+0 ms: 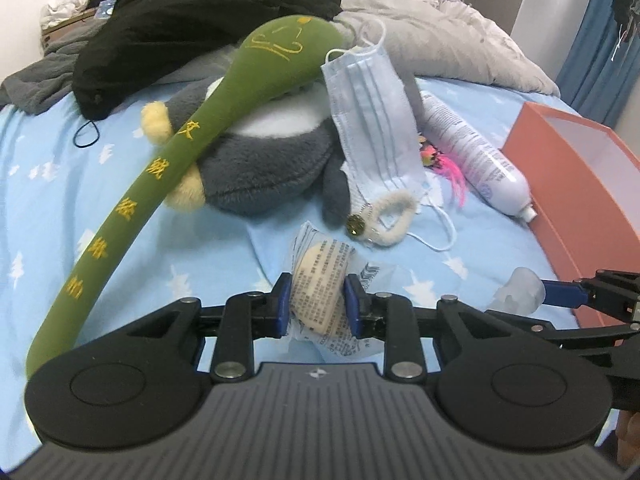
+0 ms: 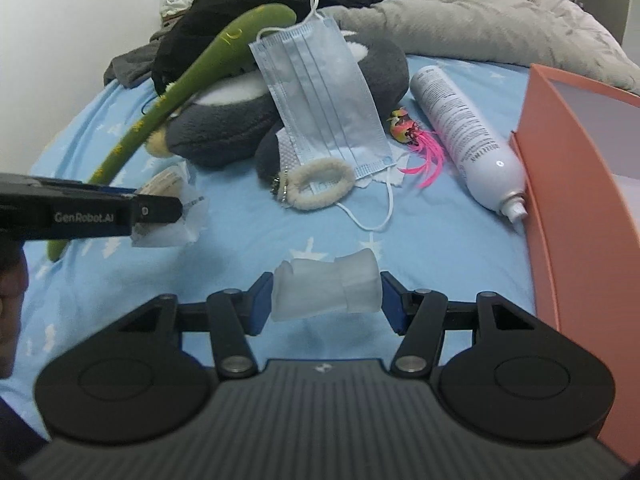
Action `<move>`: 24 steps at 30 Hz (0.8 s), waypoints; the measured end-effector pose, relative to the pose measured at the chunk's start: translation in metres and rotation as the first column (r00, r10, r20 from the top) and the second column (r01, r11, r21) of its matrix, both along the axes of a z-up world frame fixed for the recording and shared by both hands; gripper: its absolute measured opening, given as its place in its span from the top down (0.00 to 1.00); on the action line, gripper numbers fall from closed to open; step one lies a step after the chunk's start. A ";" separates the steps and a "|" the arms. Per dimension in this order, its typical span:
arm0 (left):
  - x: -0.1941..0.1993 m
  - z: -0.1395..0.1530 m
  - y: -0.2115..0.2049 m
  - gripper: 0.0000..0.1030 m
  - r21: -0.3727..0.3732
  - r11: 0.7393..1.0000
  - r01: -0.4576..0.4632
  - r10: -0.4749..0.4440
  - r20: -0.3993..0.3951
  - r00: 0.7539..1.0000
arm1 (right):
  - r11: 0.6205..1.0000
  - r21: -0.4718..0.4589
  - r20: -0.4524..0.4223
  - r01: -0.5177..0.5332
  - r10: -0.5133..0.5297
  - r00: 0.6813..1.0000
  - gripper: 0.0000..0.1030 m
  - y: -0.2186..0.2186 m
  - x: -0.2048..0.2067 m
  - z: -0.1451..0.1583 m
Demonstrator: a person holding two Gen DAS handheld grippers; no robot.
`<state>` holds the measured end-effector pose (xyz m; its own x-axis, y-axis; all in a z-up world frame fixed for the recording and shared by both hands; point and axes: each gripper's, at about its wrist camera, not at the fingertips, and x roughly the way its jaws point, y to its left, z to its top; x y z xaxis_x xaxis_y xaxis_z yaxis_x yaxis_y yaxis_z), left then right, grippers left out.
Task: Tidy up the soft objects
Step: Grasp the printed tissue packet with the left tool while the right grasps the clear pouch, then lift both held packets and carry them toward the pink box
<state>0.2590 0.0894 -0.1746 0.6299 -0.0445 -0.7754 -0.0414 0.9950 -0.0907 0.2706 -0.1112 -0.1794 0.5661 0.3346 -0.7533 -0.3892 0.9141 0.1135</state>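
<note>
1. We count two claws. Our left claw [image 1: 316, 304] is clamped on one clear-wrapped round pad [image 1: 320, 300], held above the bed sheet [image 1: 120, 184].
2. Our right claw [image 2: 326, 300] grips one pale, soft translucent roll [image 2: 326, 290] between its blue pads, also held clear of the sheet.
3. On the sheet we count one grey plush toy [image 1: 260, 176], one long green plush stick [image 1: 160, 168] leaning across it, one blue face mask [image 1: 372, 112] propped against the toy, and one cream fluffy hair tie [image 1: 394, 218] lying at the mask's lower end.
4. We also see one white spray bottle [image 1: 472, 152] lying on its side, and one small toy with pink feathers [image 1: 444, 164] between the bottle and the mask.
5. One orange box [image 1: 588, 200] stands open at the right, just beside the bottle's nozzle.
6. Behind the toy lie a black garment [image 1: 192, 20] and a rumpled grey blanket [image 1: 440, 28].
7. The toy, mask and stick crowd the middle of the bed; the sheet between them and the claws is bare.
8. "GenRobot.AI" reads on the left claw's side in the right wrist view. Yellow embroidered characters run along the green stick; the print on the wrapper and bottle is too small for us to read.
</note>
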 end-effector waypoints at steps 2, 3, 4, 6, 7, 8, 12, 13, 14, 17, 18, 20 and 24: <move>-0.012 0.006 -0.004 0.69 -0.009 1.000 0.001 -0.001 0.008 1.000 | 1.000 0.006 0.007 0.009 -0.009 1.000 0.43 -0.002 -0.012 0.008; -0.019 0.009 -0.006 0.69 -0.013 1.000 -0.005 0.005 0.010 1.000 | 1.000 0.009 0.012 0.011 -0.011 1.000 0.43 -0.003 -0.017 0.011; -0.025 0.013 -0.008 0.69 -0.017 1.000 -0.011 0.012 0.011 1.000 | 1.000 0.011 0.018 0.014 -0.014 1.000 0.43 -0.004 -0.023 0.016; -0.037 0.018 -0.012 0.69 -0.028 0.999 -0.016 0.016 0.014 1.000 | 1.000 0.015 0.027 0.019 -0.020 0.999 0.43 -0.007 -0.033 0.023; -0.045 0.020 -0.013 0.69 -0.035 0.999 -0.021 0.021 0.017 1.000 | 1.000 0.018 0.030 0.023 -0.024 0.999 0.43 -0.008 -0.038 0.026; -0.051 0.022 -0.014 0.69 -0.041 0.999 -0.023 0.024 0.017 1.000 | 0.999 0.021 0.032 0.027 -0.028 0.999 0.43 -0.010 -0.042 0.029; -0.076 0.029 -0.022 0.69 -0.048 0.998 -0.029 0.030 0.017 0.999 | 0.999 0.034 0.051 0.042 -0.044 0.998 0.43 -0.015 -0.062 0.040; -0.080 0.029 -0.024 0.69 -0.043 0.999 -0.029 0.029 0.012 1.000 | 0.998 0.037 0.054 0.045 -0.047 0.997 0.43 -0.016 -0.066 0.043; -0.085 0.030 -0.026 0.69 -0.045 0.999 -0.025 0.025 0.012 1.000 | 0.998 0.036 0.056 0.050 -0.052 0.997 0.43 -0.017 -0.071 0.045; -0.100 0.032 -0.030 0.69 -0.068 0.997 -0.036 0.037 0.011 0.999 | 0.998 0.034 0.064 0.051 -0.053 0.997 0.43 -0.020 -0.084 0.051; -0.105 0.033 -0.030 0.69 -0.079 0.996 -0.042 0.043 0.010 0.999 | 0.998 0.032 0.065 0.050 -0.052 0.997 0.43 -0.021 -0.089 0.052; -0.112 0.034 -0.030 0.69 -0.101 0.994 -0.050 0.050 0.003 0.999 | 0.998 0.030 0.068 0.053 -0.055 0.996 0.43 -0.022 -0.096 0.055; -0.122 0.041 -0.036 0.69 -0.108 0.994 -0.035 0.036 0.010 0.999 | 0.996 0.043 0.076 0.076 -0.079 0.994 0.43 -0.029 -0.109 0.060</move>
<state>0.1367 0.0532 -0.1340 0.6419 -0.1048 -0.7596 -0.0750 0.9773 -0.1983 0.1620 -0.1399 -0.1197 0.6474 0.3167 -0.6932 -0.3263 0.9372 0.1234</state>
